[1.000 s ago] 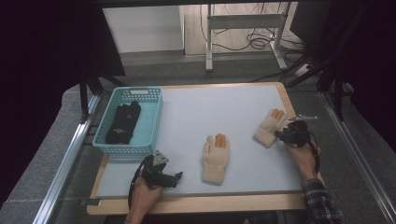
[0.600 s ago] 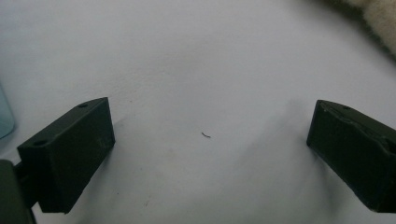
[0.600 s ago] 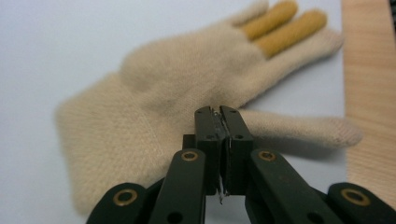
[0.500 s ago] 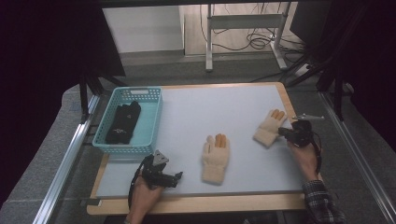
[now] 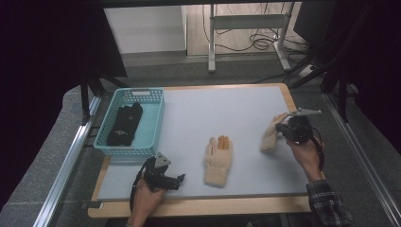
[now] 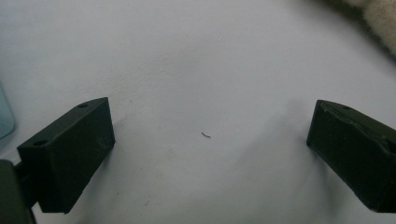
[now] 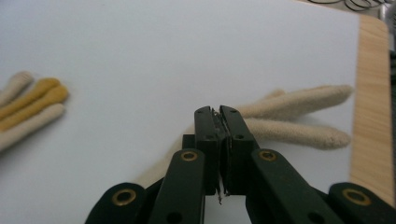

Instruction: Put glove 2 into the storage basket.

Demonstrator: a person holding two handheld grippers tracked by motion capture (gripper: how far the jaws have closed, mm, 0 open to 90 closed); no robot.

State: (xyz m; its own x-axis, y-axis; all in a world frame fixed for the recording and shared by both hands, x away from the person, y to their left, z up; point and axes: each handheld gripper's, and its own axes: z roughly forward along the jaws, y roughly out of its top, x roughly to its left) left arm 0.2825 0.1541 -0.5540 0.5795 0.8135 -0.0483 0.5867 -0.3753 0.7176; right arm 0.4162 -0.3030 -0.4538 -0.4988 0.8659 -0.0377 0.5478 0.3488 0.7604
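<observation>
My worktop is pale with a wooden rim. On it lie 1 cream glove near the front middle and a teal basket at its left edge.

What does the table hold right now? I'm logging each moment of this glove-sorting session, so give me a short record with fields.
surface: pale table mat
basket: turquoise basket at far left, dark gloves inside
middle: cream glove with orange fingers, lying flat
right: second cream glove, pinched at the right gripper
right gripper: jaws shut on the second cream glove
left gripper: jaws open, nothing between them, over bare mat
</observation>
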